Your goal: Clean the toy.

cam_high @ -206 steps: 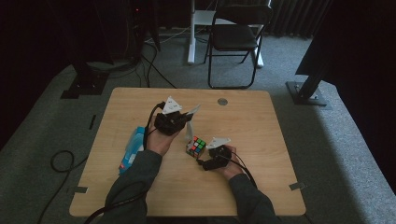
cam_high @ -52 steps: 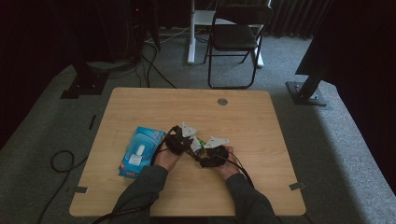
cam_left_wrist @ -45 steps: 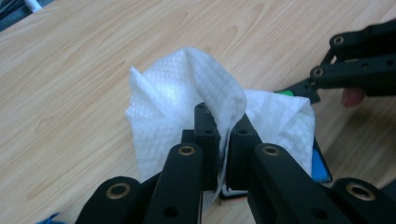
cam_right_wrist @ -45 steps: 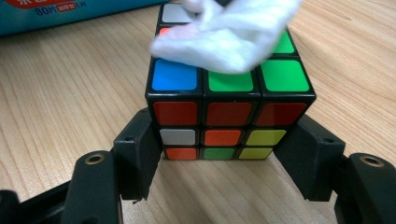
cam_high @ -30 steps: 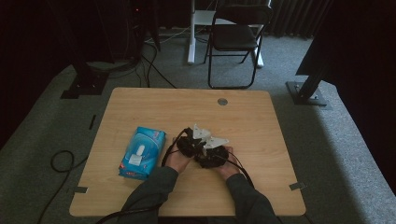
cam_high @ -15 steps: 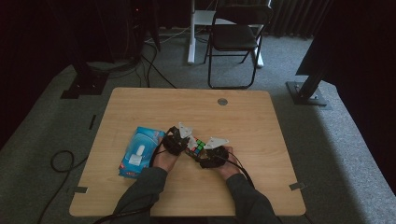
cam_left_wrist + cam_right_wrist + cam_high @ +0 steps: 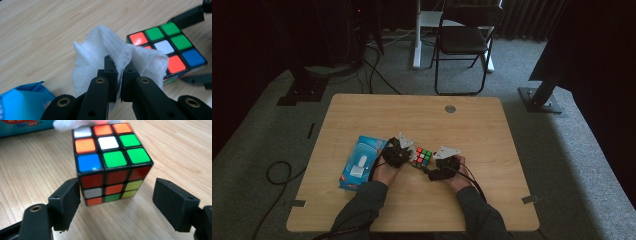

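White tissue point(image 7: 410, 150) and a scrambled cube point(image 7: 421, 157) sit between my two tools near the middle of the desk point(image 7: 492, 150) in the high view. My left tool point(image 7: 404, 154) comes in from the cube's left, my right tool point(image 7: 435, 167) from its near right, and the blue tissue pack point(image 7: 360, 162) lies flat just left of my left hand. I judge the wiping of the cube to be under way, with most faces still to do.

In the left gripper view, my left tool point(image 7: 118, 66) is clamped tight on the bunched wipe point(image 7: 100, 53), which fans up and out past the tips. Its right fold lies against the cube's point(image 7: 172, 47) top edge, over the nearest stickers; the rest of that top face is uncovered. A corner of the pack point(image 7: 22, 102) shows at the lower left.

In the right gripper view, my right tool point(image 7: 116, 202) has just been spreading its jaws. The cube point(image 7: 110, 162) sits between them, the left pad right up against its lower corner, though I cannot tell if it touches, and the right pad standing clear, so nothing is gripped. The cube rests flat on the desk point(image 7: 175, 147), one vertical edge turned slightly toward this tool. Being a cube it has no long axis. The wipe point(image 7: 67, 123) touches its far top corner.
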`<state>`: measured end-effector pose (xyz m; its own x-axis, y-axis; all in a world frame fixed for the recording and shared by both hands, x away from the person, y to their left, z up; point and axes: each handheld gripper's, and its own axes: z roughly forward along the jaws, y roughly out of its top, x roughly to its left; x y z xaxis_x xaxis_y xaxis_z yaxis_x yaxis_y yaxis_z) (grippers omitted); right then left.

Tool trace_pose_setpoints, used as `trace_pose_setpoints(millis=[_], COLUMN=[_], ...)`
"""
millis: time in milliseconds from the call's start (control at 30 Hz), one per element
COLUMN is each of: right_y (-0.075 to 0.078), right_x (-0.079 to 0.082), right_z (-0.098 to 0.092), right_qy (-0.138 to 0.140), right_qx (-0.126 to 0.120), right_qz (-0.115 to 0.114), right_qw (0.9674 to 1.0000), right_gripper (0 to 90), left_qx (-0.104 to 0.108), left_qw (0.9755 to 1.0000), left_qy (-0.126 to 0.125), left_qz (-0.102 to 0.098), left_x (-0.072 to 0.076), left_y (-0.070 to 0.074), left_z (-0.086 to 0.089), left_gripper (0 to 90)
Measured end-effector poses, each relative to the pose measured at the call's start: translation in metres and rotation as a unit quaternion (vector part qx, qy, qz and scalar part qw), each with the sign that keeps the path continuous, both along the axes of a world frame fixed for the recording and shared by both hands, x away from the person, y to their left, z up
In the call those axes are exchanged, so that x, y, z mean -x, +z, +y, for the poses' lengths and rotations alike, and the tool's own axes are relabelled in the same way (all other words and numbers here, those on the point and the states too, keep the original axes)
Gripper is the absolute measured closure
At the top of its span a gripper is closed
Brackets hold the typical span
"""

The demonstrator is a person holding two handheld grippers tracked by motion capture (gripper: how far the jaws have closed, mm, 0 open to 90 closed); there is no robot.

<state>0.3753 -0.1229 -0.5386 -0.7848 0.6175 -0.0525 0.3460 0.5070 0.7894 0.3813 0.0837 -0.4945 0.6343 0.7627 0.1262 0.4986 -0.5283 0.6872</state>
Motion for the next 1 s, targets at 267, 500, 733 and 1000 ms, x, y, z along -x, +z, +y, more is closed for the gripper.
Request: trace_pose_setpoints(millis=[267, 500, 733, 1000], right_y=[0.008, 0.025, 0.029, 0.026], right_x=[0.001, 0.005, 0.004, -0.005], right_z=[-0.013, -0.013, -0.009, -0.009], right_qy=[0.005, 0.008, -0.009, -0.048], right_qx=[-0.019, -0.061, -0.078, -0.084], right_qz=[-0.003, -0.019, -0.025, -0.009], right_qw=[0.9998, 0.9979, 0.9966, 0.9953], right_gripper=[33.3, 35.1, 44.1, 47.8], left_qx=[0.001, 0.011, 0.022, 0.015], left_qw=[1.0, 0.9997, 0.999, 0.9996], left_qy=[-0.009, -0.018, -0.035, -0.022], left_qz=[0.003, 0.013, 0.016, 0.013], left_x=[0.007, 0.01, 0.011, 0.009], left_y=[-0.002, -0.005, -0.008, -0.009], left_z=[-0.004, -0.005, -0.012, -0.009], left_gripper=[86.2, 86.1, 86.0, 85.9])
